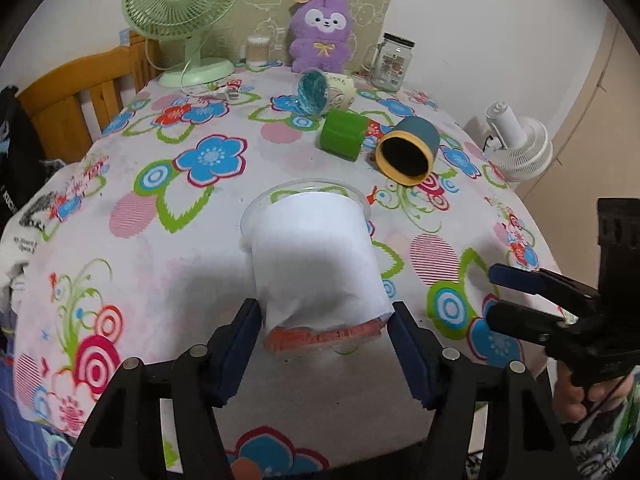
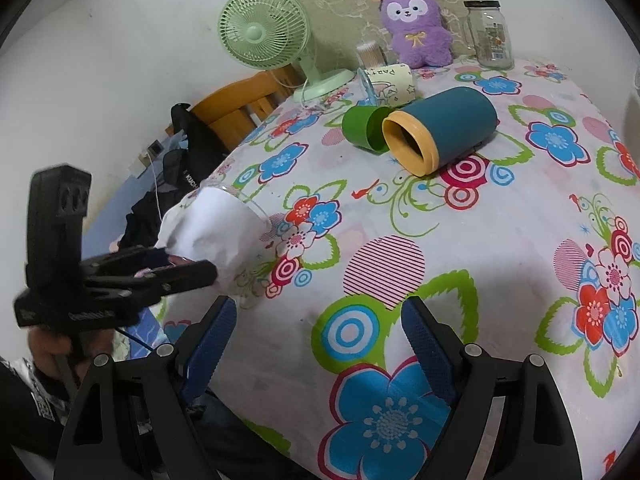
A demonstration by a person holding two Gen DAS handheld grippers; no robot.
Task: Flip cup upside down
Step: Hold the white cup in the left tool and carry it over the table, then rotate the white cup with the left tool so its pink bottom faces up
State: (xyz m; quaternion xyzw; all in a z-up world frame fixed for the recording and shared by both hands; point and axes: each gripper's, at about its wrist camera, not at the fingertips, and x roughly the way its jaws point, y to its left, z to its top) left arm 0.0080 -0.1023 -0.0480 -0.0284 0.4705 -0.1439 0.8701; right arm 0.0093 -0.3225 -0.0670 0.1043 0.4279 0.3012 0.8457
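Observation:
A clear plastic cup with a white paper sleeve [image 1: 316,256] is held in my left gripper [image 1: 326,334], which is shut on its base end; the cup's open rim points away from me, over the floral tablecloth [image 1: 192,240]. In the right wrist view the same cup [image 2: 216,224] hangs tilted above the table's left edge, held by the left gripper [image 2: 172,270]. My right gripper [image 2: 318,338] is open and empty, over the near part of the table; it also shows in the left wrist view [image 1: 498,292].
A teal cup with a yellow rim [image 1: 408,152], a green cup [image 1: 344,134] and a patterned cup [image 1: 324,92] lie on their sides mid-table. A green fan [image 1: 184,20], a purple plush [image 1: 320,34] and a glass jar [image 1: 392,62] stand at the back.

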